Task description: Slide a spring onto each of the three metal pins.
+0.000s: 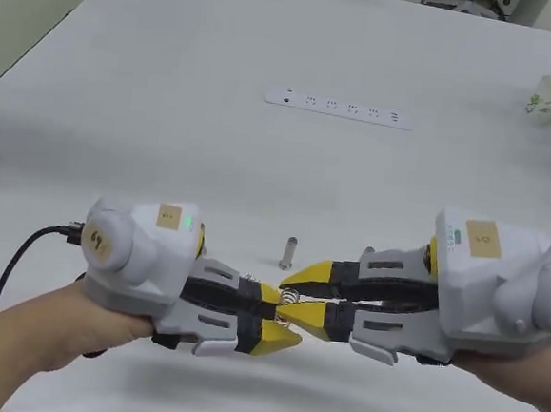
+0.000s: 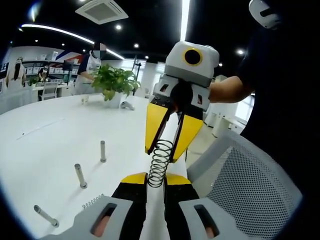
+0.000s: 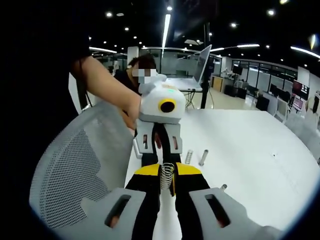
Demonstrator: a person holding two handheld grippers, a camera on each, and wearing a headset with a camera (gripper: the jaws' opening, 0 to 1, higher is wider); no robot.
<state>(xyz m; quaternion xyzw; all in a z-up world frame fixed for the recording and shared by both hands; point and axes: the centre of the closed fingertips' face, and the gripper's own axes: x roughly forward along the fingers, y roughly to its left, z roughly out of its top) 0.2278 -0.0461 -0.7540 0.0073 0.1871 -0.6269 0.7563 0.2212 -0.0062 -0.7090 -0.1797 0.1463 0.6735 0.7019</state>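
Left tool (image 2: 156, 179) pinching one end of spring (image 2: 159, 164), right tool (image 2: 161, 153) pinching other end. Spring hanging in air between them, above worktop (image 1: 168, 112). Probably passing it over: squeezing lightly, holding coil straight, freeing one end only once other side is gripping firm. Pins (image 2: 103, 151) standing off to side, well apart from spring.

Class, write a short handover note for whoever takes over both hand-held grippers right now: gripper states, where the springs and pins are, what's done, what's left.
Grippers: the left hand-held gripper and right hand-held gripper are each shut on one end of the same spring, held above the table.
Things: three pins sit bare on the table, with a second spring beside them.
Done: no spring fitted.
Left: all three pins need springs.
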